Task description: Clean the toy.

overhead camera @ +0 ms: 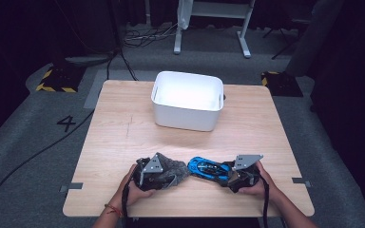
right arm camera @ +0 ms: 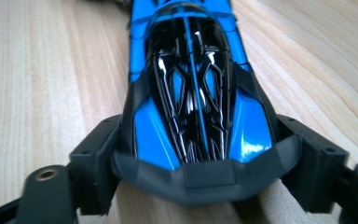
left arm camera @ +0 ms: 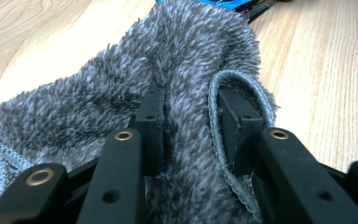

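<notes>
Both hands come in low over the table's near edge, forearms angled inward, grippers pointing at each other. Left gripper [overhead camera: 173,172] sits near the near edge, left of centre, jaws clamped on a fold of the grey cloth [left arm camera: 186,70], pile bunched btwn the pads; rest of the cloth spreads out ahead on the wood. Right gripper [overhead camera: 224,172] is just right of centre, near edge too, jaws pressed on both sides of the blue car's [right arm camera: 191,88] tail, car lying flat w/ nose toward the cloth, almost touching it. White bin [overhead camera: 188,99] stands at the far edge, mid-table. Table [overhead camera: 123,137] is pale wood. Grey carpet floor w/ cables, dark room behind.
</notes>
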A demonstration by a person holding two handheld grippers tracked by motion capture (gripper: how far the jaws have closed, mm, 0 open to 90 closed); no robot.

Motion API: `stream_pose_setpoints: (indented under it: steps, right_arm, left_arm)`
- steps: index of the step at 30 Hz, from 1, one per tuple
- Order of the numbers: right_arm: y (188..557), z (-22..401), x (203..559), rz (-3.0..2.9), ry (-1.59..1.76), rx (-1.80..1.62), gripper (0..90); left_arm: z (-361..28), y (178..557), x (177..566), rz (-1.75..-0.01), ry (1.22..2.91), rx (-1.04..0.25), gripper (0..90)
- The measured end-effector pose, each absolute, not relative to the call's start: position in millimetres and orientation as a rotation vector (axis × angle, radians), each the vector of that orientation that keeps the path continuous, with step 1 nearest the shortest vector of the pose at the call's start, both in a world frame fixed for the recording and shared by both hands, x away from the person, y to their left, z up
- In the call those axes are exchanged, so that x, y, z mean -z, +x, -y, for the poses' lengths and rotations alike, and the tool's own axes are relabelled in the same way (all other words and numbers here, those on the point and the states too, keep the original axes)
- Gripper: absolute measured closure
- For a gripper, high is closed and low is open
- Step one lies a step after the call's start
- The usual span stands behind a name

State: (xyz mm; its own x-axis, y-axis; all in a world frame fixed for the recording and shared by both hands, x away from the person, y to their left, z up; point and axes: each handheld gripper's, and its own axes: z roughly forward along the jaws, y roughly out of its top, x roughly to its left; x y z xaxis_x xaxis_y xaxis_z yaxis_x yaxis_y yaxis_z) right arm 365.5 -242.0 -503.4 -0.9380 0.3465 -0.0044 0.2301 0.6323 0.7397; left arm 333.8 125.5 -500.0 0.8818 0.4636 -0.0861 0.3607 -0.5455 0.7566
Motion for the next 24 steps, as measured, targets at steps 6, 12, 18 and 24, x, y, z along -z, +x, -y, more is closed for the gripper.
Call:
stream_pose_setpoints:
  steps: [6, 12, 18, 24]
  right_arm:
    - [362, 240, 500, -2.686, 0.45, -1.158, 24.6]
    - [359, 243, 496, -2.676, 0.425, -1.142, 24.7]
    - [357, 244, 493, -2.673, 0.429, -1.129, 24.8]
    - [361, 248, 490, -2.66, 0.457, -1.139, 24.8]
  left_arm:
    - [-126, 334, 500, -0.592, 2.199, -0.15, 65.0]
    - [-126, 334, 498, -0.61, 2.191, -0.15, 65.8]
    - [-125, 330, 492, -0.588, 2.183, -0.154, 68.1]
    - [-131, 331, 487, -0.593, 2.146, -0.159, 68.4]
